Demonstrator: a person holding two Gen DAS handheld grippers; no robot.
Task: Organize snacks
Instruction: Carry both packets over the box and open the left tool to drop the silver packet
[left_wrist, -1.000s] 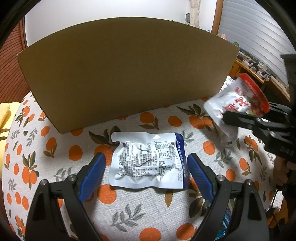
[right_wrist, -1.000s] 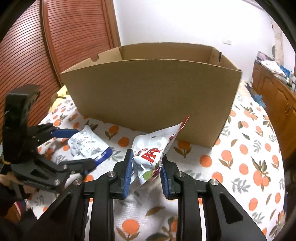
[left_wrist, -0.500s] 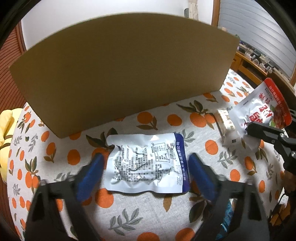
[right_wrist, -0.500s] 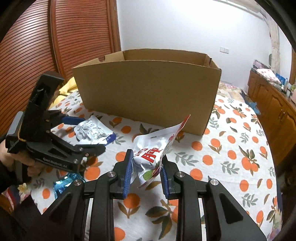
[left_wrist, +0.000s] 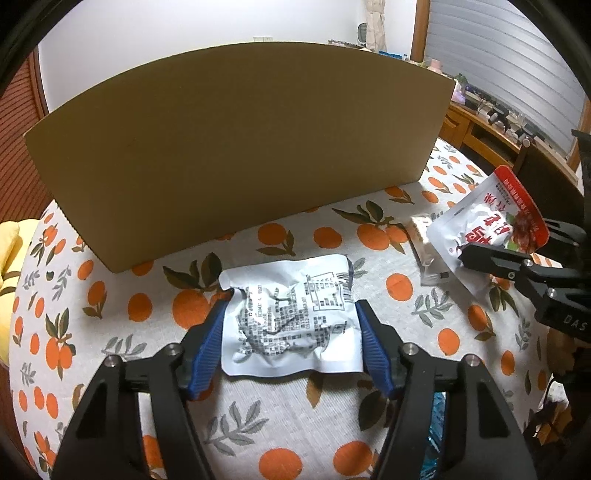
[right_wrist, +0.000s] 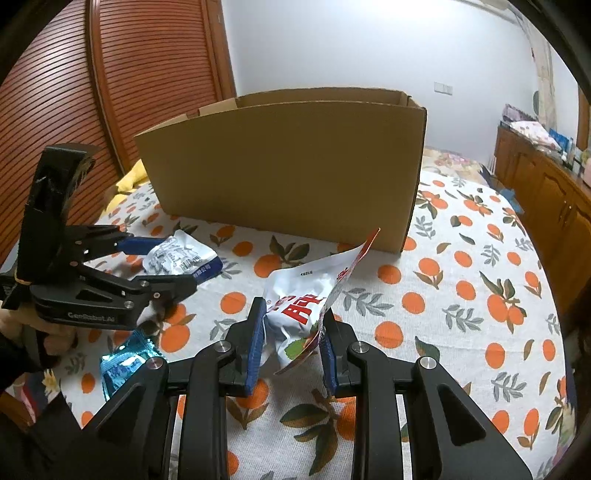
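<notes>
A silver-white snack packet with a blue edge (left_wrist: 291, 317) lies on the orange-print tablecloth, between the blue pads of my left gripper (left_wrist: 290, 325), whose jaws touch its two sides. It also shows in the right wrist view (right_wrist: 181, 256). My right gripper (right_wrist: 293, 325) is shut on a white and red snack bag (right_wrist: 306, 295) and holds it above the table; the bag also shows at the right of the left wrist view (left_wrist: 487, 221). A large open cardboard box (right_wrist: 288, 162) stands behind both.
A small beige wrapped snack (left_wrist: 421, 236) lies by the box's right corner. A blue foil packet (right_wrist: 125, 363) lies near the table's front edge under the left gripper. Wooden cabinets (right_wrist: 546, 192) stand at the right, a slatted wooden door (right_wrist: 110, 92) at the left.
My left gripper has closed from wide open onto the sides of the silver packet. My right gripper, still holding the red and white bag, has drawn back from the box.
</notes>
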